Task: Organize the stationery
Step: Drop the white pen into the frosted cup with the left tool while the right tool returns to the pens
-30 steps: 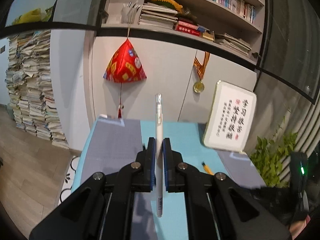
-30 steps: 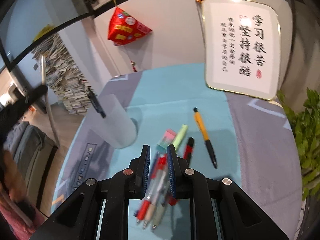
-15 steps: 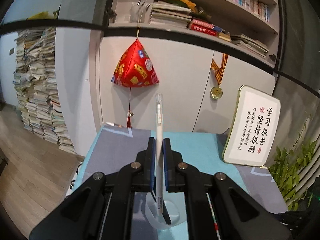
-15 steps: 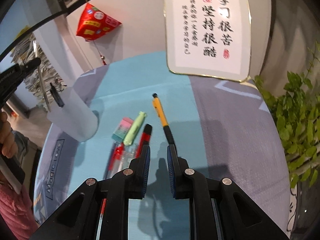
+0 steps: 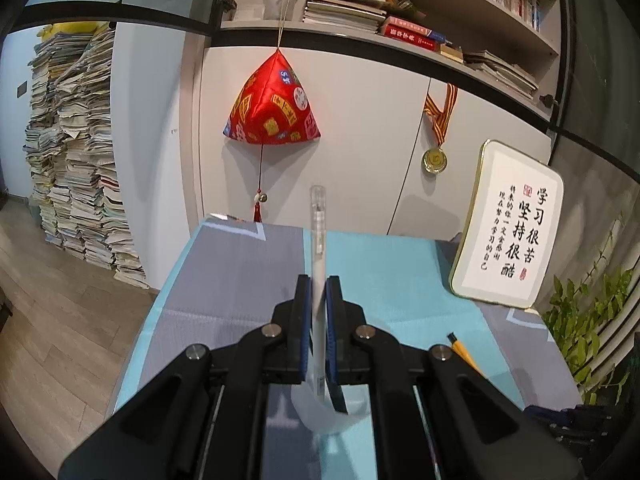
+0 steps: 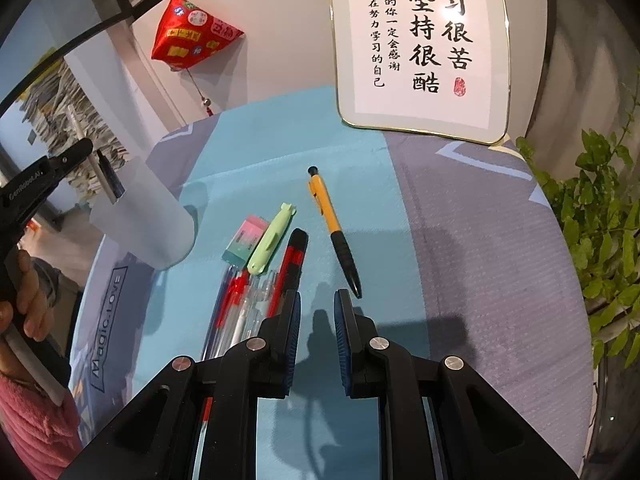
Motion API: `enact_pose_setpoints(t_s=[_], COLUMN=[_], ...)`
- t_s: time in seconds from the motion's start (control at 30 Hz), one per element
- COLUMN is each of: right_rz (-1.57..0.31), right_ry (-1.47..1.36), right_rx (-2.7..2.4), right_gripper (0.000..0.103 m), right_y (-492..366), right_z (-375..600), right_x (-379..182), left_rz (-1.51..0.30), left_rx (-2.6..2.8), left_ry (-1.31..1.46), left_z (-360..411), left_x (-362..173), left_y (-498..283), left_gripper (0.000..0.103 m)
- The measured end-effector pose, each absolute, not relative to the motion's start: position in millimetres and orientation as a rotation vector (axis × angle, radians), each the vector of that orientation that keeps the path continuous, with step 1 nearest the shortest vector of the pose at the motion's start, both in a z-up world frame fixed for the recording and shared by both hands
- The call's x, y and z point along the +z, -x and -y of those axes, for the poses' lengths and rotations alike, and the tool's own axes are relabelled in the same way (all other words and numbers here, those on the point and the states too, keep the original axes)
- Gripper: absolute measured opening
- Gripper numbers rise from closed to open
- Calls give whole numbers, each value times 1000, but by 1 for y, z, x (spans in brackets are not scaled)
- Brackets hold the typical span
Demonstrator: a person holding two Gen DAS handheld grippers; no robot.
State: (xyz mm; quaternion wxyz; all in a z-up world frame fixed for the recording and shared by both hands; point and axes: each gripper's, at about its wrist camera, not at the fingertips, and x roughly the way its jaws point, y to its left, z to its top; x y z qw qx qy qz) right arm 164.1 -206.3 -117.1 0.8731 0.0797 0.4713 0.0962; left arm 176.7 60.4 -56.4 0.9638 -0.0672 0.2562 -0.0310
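Observation:
My left gripper (image 5: 318,292) is shut on a white pen (image 5: 318,240) held upright, its lower end over the frosted pen cup (image 5: 332,408). The cup (image 6: 148,220) stands at the mat's left with a black pen (image 6: 110,176) in it; the left gripper (image 6: 76,152) is above its rim. My right gripper (image 6: 317,312) is open and empty, just above the mat, near the tip of a yellow and black pen (image 6: 334,228). A red and black pen (image 6: 290,268), a green pen-shaped item (image 6: 272,238), an eraser (image 6: 245,238) and several clear pens (image 6: 240,308) lie left of it.
A framed calligraphy plaque (image 6: 420,48) leans at the back of the blue and grey table mat (image 6: 460,240). A green plant (image 6: 604,220) is at the right edge. A red pyramid ornament (image 5: 272,108) and a medal (image 5: 434,160) hang on the cabinet behind.
My left gripper has brought the white pen over the cup and lowered it. My right gripper has moved right off the clear pens toward the yellow pen and opened wider.

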Motion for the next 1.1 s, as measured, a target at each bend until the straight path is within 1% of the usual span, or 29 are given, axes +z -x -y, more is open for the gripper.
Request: enact_pose_setpoints(t_s=[0.4, 0.5, 0.53, 0.57, 0.6, 0.63, 0.67, 0.83, 1.1], right_rz=[-999, -999, -1001, -1003, -1006, -1010, -1014, -1038, -1077], right_ry=[-184, -187, -189, -192, -194, -197, -200, -198, -168], right_rx=[205, 200, 198, 196, 196, 197, 199, 234, 276], right_gripper=[16, 16, 16, 16, 16, 16, 16, 16, 17], right_y=[-165, -165, -165, -166, -166, -166, -167, -168, -172], right_z=[209, 212, 213, 213, 214, 214, 214, 205, 183], right_x=[-121, -121, -122, -123, -124, -125, -126, -131, -140], left_rz=[-557, -559, -563, -569, -575, -583, -588, -679, -817], left_rx=[-91, -95, -101, -109, -114, -124, -133, -235, -321], left_ry=[129, 136, 137, 135, 132, 125, 118, 54, -37], left_z=[-57, -58, -57, -56, -55, -51, -48, -21, 14], left_x=[-69, -69, -69, -69, -70, -72, -74, -96, -138], left_y=[-166, -160, -156, -153, -150, -145, -141, -126, -124], left_gripper=[6, 8, 12, 19, 24, 33, 36, 36, 35])
